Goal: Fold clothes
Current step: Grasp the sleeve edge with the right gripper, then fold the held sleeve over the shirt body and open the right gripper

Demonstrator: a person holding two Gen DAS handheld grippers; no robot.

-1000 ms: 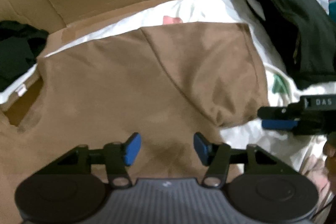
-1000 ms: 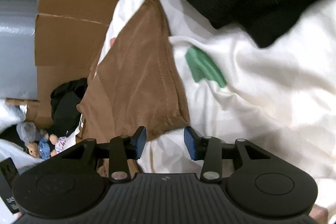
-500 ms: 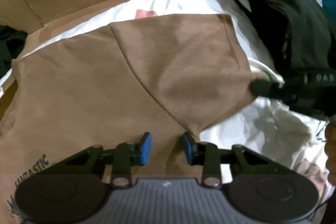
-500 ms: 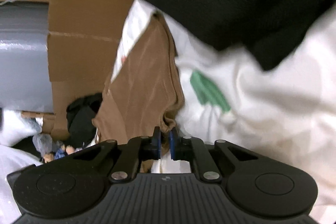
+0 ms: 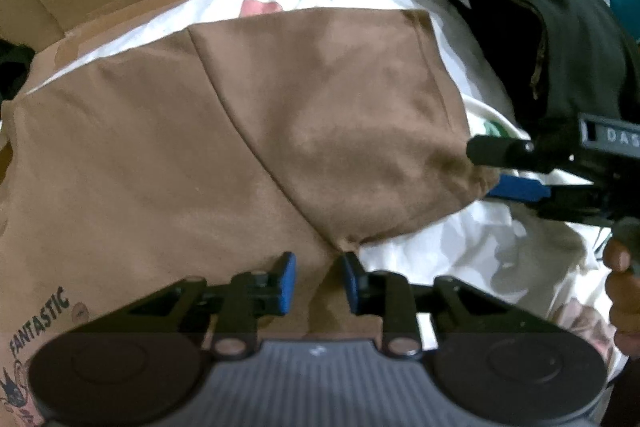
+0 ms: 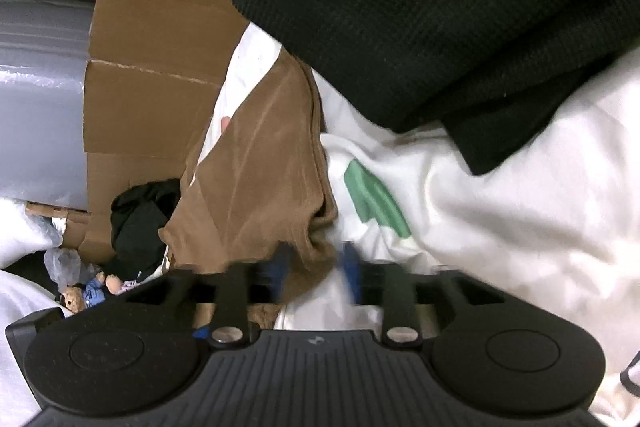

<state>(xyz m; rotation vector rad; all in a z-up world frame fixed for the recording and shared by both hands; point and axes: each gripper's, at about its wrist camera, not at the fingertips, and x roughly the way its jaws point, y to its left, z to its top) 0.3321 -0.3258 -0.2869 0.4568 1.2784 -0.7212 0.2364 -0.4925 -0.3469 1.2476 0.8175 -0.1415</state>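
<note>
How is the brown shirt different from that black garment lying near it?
The brown shirt is smooth, spread out flat, with "FANTASTIC" printed on it; the black garment is waffle-knit, plain and heaped in a pile. Both lie on the white bedding.

Lived-in home room, white bedding, heaped dark clothes, cardboard boxes, small dolls

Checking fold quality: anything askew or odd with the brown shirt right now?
The brown T-shirt lies fairly flat, but its sleeve hem is bunched between the open fingers of the right hand-held gripper, whose jaws have just been opening. Black clothes crowd the sleeve's far corner.
</note>
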